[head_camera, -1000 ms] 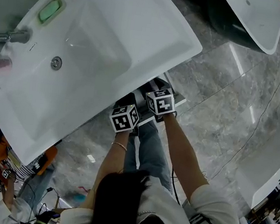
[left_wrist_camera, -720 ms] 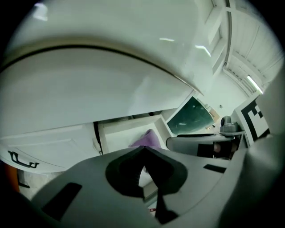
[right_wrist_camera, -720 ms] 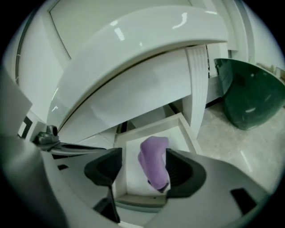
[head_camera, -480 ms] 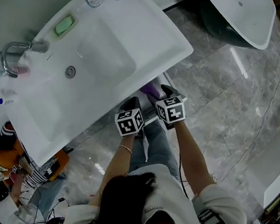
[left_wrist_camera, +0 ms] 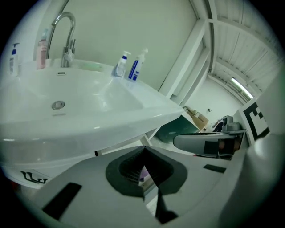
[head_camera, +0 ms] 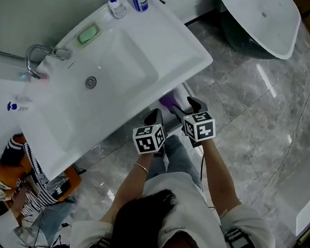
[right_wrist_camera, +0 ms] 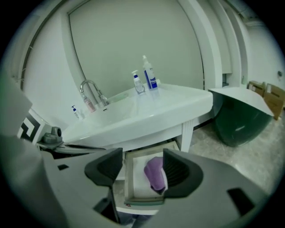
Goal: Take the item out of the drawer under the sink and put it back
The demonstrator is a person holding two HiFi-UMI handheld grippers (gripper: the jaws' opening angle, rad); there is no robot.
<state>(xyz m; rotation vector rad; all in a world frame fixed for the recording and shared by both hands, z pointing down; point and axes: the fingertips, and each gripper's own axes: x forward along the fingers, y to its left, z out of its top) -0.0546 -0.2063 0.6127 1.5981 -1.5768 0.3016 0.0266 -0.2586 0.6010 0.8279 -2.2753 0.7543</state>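
Purple item [right_wrist_camera: 154,174] | lying in open drawer [right_wrist_camera: 136,182] | long axis front-to-back

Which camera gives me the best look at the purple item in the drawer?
The right gripper view: the purple item lies in the open drawer, framed by open jaws. The head view shows only a sliver past the sink edge; the left gripper view, a speck.

Open drawer [right_wrist_camera: 142,201] under your sink [head_camera: 169,49].
You've a purple item [right_wrist_camera: 154,175] lying inside it; green soap [head_camera: 88,33] sits on the sink rim.
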